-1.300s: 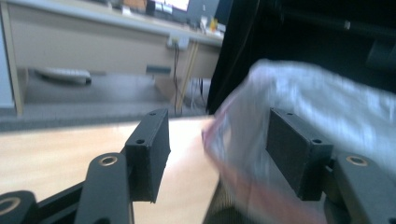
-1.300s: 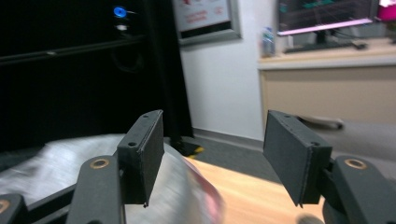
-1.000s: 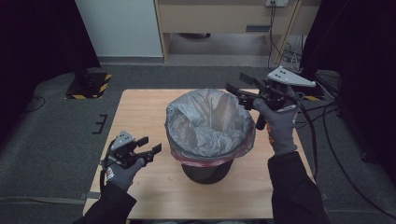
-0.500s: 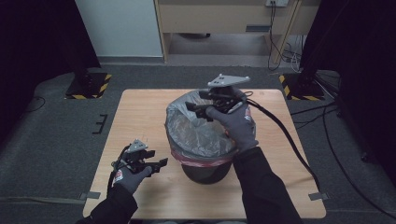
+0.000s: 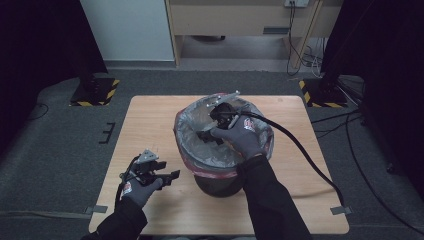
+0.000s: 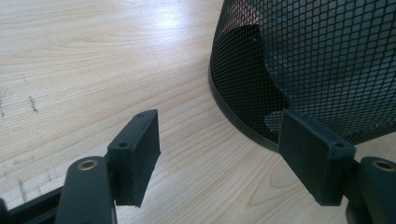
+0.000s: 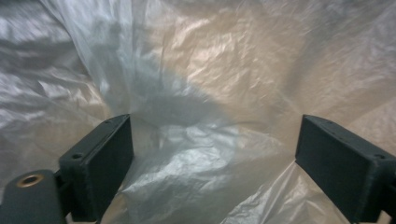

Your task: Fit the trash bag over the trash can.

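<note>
Wooden table (image 5: 150,120) on the left has the left gripper (image 5: 167,176) low over it, jaws wide, nothing in them. Mesh bin (image 5: 220,182) sits mid-table; right gripper (image 5: 206,135) has just spread wide inside its plastic liner (image 5: 192,132), holding nothing.

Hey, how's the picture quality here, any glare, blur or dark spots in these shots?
High view: dim, with black surroundings and the light wooden table evenly lit. Right gripper view: soft blur and bright sheen on the crinkled clear plastic liner, with a dark shadow at centre. Left gripper view: sharp wood grain, a glare patch at top, and the black wire-mesh bin crisp.
</note>
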A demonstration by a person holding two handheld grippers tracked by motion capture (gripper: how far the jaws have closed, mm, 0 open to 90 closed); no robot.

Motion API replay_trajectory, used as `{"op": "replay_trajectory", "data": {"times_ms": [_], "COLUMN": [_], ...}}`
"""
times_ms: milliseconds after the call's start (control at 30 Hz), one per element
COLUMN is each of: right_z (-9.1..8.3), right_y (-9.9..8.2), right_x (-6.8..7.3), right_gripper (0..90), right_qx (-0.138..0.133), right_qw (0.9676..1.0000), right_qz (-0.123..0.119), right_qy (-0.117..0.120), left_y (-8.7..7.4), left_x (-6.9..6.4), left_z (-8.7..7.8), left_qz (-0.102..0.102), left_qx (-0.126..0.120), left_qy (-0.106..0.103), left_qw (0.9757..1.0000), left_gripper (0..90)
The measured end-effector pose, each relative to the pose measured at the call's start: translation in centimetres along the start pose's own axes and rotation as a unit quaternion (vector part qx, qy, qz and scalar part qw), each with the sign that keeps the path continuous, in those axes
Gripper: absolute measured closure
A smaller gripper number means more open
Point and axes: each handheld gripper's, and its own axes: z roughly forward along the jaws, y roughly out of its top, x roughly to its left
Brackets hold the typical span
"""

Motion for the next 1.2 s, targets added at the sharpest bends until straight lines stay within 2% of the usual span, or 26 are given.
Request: {"op": "replay_trajectory", "data": {"times_ms": [167,200,333,467,600,800,967,1100,1200], "right_z": [0.7,0.8,1.3,1.8,1.6,-0.5,-2.7,-4.1,-4.7], "right_y": [-0.3,-0.3,-0.5,-0.8,-0.8,-0.2,0.0,0.2,0.5], "right_x": [0.1,0.1,0.1,0.2,0.2,0.2,0.0,0.0,0.1], "right_gripper": [7.5,7.4,5.6,4.1,7.7,14.8,17.8,19.5,20.9], "right_qx": [0.035,0.038,0.047,0.075,0.079,0.020,-0.023,-0.070,-0.107], "right_qw": [0.9993,0.9992,0.9987,0.9969,0.9966,0.9994,0.9993,0.9973,0.9939], "right_qz": [-0.003,0.002,-0.002,0.006,0.010,0.010,0.014,0.017,0.024], "right_qy": [-0.012,-0.010,-0.019,-0.021,-0.021,-0.026,-0.026,-0.013,-0.009], "left_y": [0.0,0.0,0.0,0.0,0.0,0.0,-0.1,-0.2,-0.2], "left_x": [0.0,0.0,0.0,0.0,-0.1,-0.1,-0.1,-0.1,-0.1], "left_z": [0.0,0.0,0.0,0.0,0.0,0.1,0.3,0.4,0.4], "left_qz": [0.002,0.002,0.002,0.003,0.003,0.002,0.003,0.004,0.004], "left_qx": [0.002,0.001,0.003,0.003,0.003,0.006,0.010,0.018,0.019], "left_qy": [0.001,0.001,0.000,0.000,-0.001,0.000,0.002,0.004,0.005], "left_qw": [1.0000,1.0000,1.0000,1.0000,1.0000,1.0000,0.9999,0.9998,0.9998], "left_gripper": [28.8,28.6,28.4,28.1,27.7,27.5,27.0,26.6,26.5]}}
